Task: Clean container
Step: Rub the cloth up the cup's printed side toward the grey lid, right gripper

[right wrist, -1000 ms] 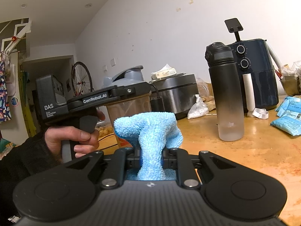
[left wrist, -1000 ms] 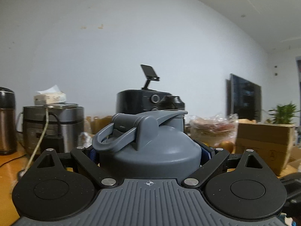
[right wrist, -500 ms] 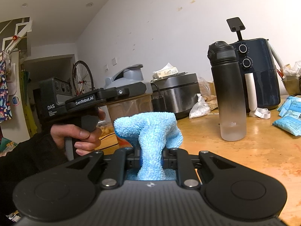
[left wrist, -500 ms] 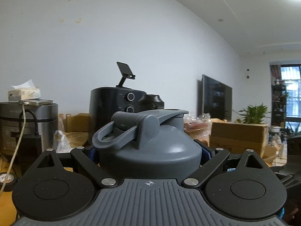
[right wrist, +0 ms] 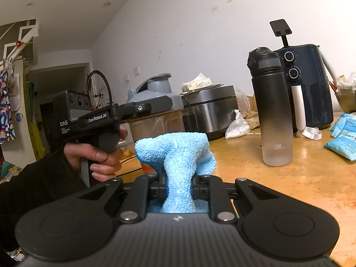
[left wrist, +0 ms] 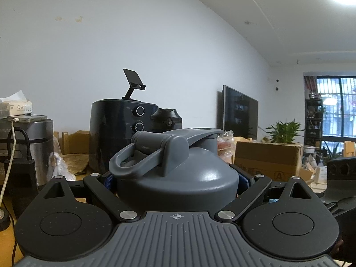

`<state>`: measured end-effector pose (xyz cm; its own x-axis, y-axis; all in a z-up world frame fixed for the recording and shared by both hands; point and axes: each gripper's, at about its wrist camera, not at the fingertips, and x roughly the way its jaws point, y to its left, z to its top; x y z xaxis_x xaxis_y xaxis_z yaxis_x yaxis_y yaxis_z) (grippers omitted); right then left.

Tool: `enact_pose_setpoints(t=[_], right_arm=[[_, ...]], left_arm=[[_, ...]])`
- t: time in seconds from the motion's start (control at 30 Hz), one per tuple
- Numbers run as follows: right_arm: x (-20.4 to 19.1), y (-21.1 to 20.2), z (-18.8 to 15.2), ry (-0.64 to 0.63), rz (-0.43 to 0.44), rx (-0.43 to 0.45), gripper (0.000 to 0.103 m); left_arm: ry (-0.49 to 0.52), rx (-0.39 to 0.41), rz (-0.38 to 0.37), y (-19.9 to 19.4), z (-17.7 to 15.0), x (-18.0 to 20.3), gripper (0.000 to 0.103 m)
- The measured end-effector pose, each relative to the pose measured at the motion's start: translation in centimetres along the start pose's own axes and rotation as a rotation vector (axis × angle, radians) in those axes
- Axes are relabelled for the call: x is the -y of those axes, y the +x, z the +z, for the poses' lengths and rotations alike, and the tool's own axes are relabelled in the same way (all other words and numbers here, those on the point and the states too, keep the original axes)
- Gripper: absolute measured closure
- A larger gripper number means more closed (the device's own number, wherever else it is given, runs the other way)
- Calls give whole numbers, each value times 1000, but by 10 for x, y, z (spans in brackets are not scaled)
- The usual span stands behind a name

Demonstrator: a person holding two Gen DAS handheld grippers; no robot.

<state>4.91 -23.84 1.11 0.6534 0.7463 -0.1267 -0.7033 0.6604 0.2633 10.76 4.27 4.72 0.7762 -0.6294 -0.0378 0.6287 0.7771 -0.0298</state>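
Note:
My left gripper (left wrist: 176,180) is shut on a shaker container with a grey domed lid (left wrist: 175,166) and a loop handle, holding it just under the lid. In the right wrist view the same container (right wrist: 155,115) shows at centre left, its clear brownish body held up above the wooden table (right wrist: 300,184) by the left gripper (right wrist: 133,109) in a person's hand. My right gripper (right wrist: 178,187) is shut on a folded light-blue microfibre cloth (right wrist: 175,153), just in front of and below the container, apart from it.
A tall black-to-clear water bottle (right wrist: 272,109) stands on the table at the right. Behind it is a dark blue air fryer (right wrist: 307,84) with a phone stand on top. A steel rice cooker (right wrist: 211,109), a white bag and blue packets (right wrist: 342,142) lie around.
The left gripper has turned right with the container: the rice cooker slid out to the left and the window and plant came into view. The right gripper and cloth barely moved.

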Motion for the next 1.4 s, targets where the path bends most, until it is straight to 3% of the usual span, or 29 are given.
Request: enact_pose_setpoints(t=[0.83,1.4], right_arm=[[-10,49,29,-68,80,-9,95],[-12,46,40,-90,85,20,95]], left_arm=[[-13,-14,-3,-2,3,20,7],[-9,-26,4,1,6,20,7]])
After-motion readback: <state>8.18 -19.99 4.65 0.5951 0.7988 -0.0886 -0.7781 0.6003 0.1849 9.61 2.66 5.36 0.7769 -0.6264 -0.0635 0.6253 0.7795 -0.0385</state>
